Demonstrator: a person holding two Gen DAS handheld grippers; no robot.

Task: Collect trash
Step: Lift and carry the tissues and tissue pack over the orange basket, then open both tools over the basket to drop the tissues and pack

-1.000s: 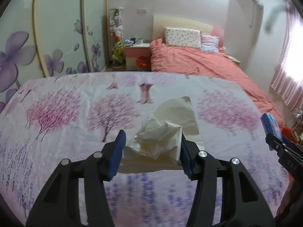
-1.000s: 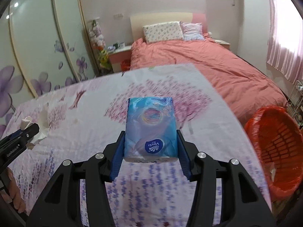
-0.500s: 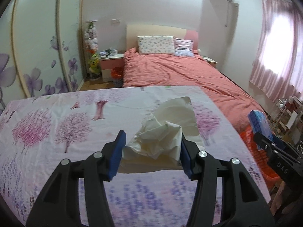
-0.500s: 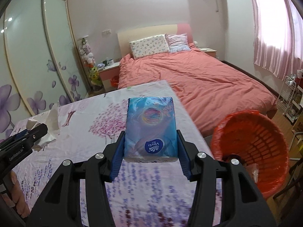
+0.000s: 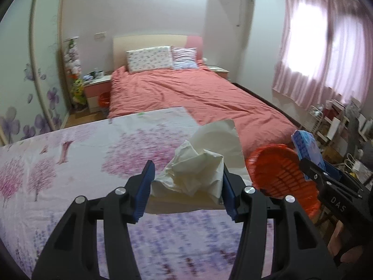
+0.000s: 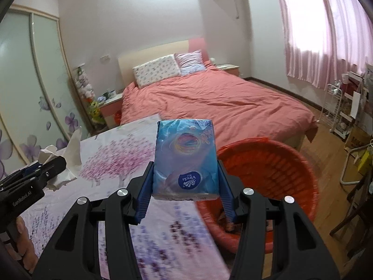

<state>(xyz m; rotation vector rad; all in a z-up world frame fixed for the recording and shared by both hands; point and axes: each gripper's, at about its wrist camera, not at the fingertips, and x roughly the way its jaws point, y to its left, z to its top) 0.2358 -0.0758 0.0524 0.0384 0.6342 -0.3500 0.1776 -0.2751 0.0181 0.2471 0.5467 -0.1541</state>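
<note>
Tissues (image 5: 195,175) pinched in left tool (image 5: 187,187); right tool (image 6: 185,192) clamps pkt (image 6: 185,161) (blue) nr basket (image 6: 275,163).

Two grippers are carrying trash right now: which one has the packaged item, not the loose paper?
The right gripper: it is shut on the blue tissue pack. The left gripper holds only crumpled white tissue.

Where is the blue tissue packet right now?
The blue tissue packet sits clamped in the right gripper, held up just left of the red basket. In the left wrist view it shows at the far right, above that basket.
</note>
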